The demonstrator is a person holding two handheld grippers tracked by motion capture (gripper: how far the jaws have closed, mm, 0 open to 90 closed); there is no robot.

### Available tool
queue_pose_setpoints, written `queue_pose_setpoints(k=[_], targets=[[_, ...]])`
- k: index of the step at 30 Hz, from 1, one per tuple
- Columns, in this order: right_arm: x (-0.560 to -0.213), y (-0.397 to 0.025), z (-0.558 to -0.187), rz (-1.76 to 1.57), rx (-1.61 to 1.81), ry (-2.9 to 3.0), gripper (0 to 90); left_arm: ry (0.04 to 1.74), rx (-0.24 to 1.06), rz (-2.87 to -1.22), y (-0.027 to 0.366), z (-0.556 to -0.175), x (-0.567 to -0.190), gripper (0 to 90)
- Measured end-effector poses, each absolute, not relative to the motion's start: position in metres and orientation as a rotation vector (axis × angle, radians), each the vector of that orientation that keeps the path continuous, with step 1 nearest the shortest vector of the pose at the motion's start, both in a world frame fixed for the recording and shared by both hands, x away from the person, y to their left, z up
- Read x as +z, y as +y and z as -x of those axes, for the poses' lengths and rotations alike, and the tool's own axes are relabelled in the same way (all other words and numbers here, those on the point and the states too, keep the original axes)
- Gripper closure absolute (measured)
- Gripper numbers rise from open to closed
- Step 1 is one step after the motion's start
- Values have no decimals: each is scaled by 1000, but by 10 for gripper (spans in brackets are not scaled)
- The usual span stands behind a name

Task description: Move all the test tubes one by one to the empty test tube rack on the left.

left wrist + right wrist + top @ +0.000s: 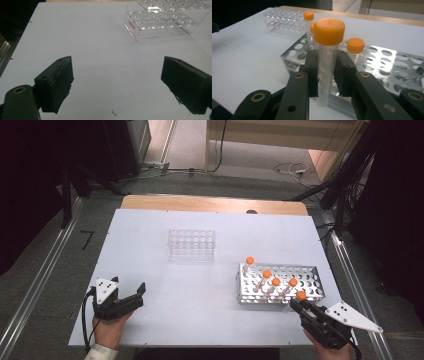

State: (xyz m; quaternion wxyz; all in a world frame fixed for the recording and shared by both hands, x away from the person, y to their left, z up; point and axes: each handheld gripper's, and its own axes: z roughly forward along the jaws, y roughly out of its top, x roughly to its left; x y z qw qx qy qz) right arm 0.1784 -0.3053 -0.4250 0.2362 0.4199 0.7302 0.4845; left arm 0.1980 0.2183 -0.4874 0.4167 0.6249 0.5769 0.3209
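My right gripper (302, 304) (326, 72) is shut on a clear tube with an orange cap (325, 60) (300, 296), held upright just off the near edge of the metal rack (306, 276) (387, 65). Several more orange-capped tubes (266, 279) stand in that rack. A clear plastic rack (191, 244) (160, 22) stands without tubes toward the far middle of the white board. My left gripper (135, 296) (117, 85) rests open at the board's near left, with nothing between its jaws.
The white board (200, 310) lies on a wooden table whose far edge (215, 203) shows. Metal rails (35, 285) run along both sides on the floor. Cables (292, 169) trail across the floor beyond.
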Motion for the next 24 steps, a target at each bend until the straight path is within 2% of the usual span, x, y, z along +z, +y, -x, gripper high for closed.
queue_pose_setpoints(k=[24], targets=[[-440,-235,-188,-967,1403,2237,719,1346,754,-1618,191,-204,-479,130]])
